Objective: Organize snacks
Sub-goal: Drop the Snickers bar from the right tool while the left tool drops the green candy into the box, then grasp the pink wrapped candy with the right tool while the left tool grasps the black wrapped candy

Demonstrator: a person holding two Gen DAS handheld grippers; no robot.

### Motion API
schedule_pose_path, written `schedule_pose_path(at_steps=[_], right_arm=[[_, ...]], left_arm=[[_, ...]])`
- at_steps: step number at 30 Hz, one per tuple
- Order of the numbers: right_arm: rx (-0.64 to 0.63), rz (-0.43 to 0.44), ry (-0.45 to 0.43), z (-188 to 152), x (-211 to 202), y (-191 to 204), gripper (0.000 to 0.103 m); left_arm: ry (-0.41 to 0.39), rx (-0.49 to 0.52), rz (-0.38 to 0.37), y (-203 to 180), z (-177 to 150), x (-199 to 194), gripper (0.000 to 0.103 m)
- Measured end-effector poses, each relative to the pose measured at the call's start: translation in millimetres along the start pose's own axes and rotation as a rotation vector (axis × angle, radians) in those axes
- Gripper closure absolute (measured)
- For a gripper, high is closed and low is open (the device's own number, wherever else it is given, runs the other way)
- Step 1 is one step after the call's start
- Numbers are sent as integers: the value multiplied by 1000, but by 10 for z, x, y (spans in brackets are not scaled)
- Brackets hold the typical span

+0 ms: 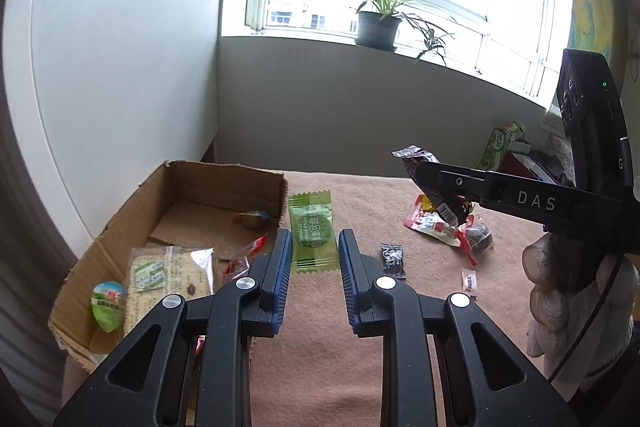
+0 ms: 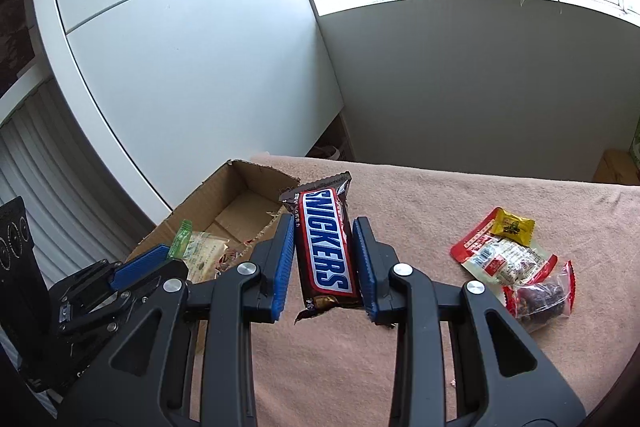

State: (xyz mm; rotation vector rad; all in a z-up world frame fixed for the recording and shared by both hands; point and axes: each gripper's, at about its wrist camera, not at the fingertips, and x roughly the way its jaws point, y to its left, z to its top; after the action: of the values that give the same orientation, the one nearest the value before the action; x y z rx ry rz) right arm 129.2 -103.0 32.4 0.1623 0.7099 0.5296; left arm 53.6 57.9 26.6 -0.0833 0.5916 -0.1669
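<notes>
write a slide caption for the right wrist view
Right gripper clamps a brown Snickers bar above the pink cloth, beside the open cardboard box.

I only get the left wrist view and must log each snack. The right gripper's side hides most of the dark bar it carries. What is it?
Observer: The right wrist view shows its label: a Snickers bar in the right gripper.
Operator: Gripped on both sides?
Observer: Yes, both blue pads press on its long edges, and its far end points toward the cardboard box.
Operator: How does my green packet look from there?
Observer: Only one corner of the green packet shows, at the tip of the left gripper.
</notes>
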Motion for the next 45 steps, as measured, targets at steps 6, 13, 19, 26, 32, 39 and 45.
schedule_pose_path(at_steps=[6, 13, 19, 26, 32, 39, 45], right_arm=[[-33, 64, 40, -43, 271, 366, 73], [-77, 125, 91, -174, 555, 774, 72], [-126, 155, 148, -338, 765, 1043, 72], [-158, 152, 166, -415, 824, 1140, 69], [-153, 133, 129, -363, 732, 1067, 33], [-190, 86, 109, -378, 625, 990, 20], [-183, 48, 94, -388, 504, 832, 16]], left_arm=[[-36, -75, 105, 427, 41, -40, 81], [-34, -153, 194, 841, -27, -38, 81], [-10, -200, 224, 1041, -80, 10, 81], [7, -214, 209, 1107, -120, 14, 80], [1, -244, 208, 1168, -95, 11, 46], [-12, -250, 203, 1177, -90, -20, 41], [-14, -233, 197, 1090, -79, -16, 41]])
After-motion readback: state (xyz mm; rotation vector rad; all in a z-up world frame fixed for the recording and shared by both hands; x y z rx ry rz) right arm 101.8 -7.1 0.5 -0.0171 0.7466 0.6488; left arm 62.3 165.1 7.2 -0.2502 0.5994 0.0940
